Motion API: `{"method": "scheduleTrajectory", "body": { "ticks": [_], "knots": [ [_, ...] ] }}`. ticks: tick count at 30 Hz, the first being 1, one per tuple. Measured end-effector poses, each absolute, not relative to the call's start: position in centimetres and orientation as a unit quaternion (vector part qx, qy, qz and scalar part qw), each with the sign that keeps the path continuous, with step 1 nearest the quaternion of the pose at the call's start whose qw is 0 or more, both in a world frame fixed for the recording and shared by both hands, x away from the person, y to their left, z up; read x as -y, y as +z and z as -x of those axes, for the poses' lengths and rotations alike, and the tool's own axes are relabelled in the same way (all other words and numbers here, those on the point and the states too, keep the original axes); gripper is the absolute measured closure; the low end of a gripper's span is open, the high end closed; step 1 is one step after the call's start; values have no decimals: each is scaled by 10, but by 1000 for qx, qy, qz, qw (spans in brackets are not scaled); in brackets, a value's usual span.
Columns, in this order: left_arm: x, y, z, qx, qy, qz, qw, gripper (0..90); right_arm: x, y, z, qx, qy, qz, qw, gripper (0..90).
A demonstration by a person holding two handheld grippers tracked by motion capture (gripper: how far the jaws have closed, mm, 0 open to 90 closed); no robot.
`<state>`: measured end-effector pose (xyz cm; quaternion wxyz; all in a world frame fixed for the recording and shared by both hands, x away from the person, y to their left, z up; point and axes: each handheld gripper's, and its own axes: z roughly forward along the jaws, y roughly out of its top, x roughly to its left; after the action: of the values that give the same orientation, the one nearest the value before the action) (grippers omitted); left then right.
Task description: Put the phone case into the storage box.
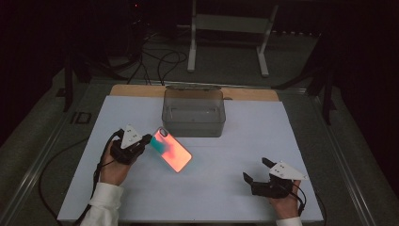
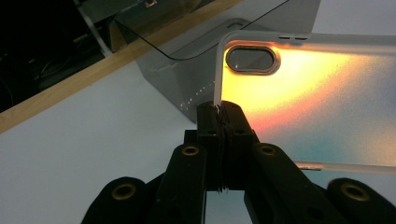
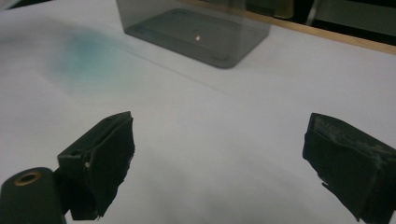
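Left gripper (image 1: pixel 149 138): black jaws pressed together on the white rim of a translucent phone case with a pink-orange to teal gradient back (image 1: pixel 172 149). In the left gripper view (image 2: pixel 223 109) the pinch sits on the case's edge just below the oval camera cutout (image 2: pixel 252 60); the cutout corner is the nearest part to the fingertips. The rest of the case (image 2: pixel 322 102) runs away from the jaws to the view's right, its far long rim visible low in that view.

High view: case extends from the left fingertips toward the middle of the white table sheet (image 1: pixel 235 141), slanting away from the hand. Whether its far end rests on the sheet or hangs clear, cannot tell.

Smoky grey clear plastic box, rectangular, open-topped (image 1: pixel 193 112): just beyond the left fingertips and the case's cutout end, close but apart from them. In the left gripper view its wall (image 2: pixel 182 79) stands right behind the pinch.

Right gripper (image 1: pixel 256 170): jaws spread wide, nothing between them, over bare sheet, well apart from the case. Right gripper view (image 3: pixel 217 161): the box (image 3: pixel 196 32) lies ahead of the fingertips, some way off.
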<state>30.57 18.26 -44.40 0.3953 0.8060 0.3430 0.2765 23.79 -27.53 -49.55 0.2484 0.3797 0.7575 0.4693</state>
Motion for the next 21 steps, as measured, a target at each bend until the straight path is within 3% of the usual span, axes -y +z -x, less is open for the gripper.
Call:
{"method": "scheduleTrajectory", "body": {
  "ticks": [21],
  "knots": [
    [-180, -434, -298, -323, 302, -801, 403, 888, 247, -465, -267, -784, 473, -358, 184, 90]
  ]
}}
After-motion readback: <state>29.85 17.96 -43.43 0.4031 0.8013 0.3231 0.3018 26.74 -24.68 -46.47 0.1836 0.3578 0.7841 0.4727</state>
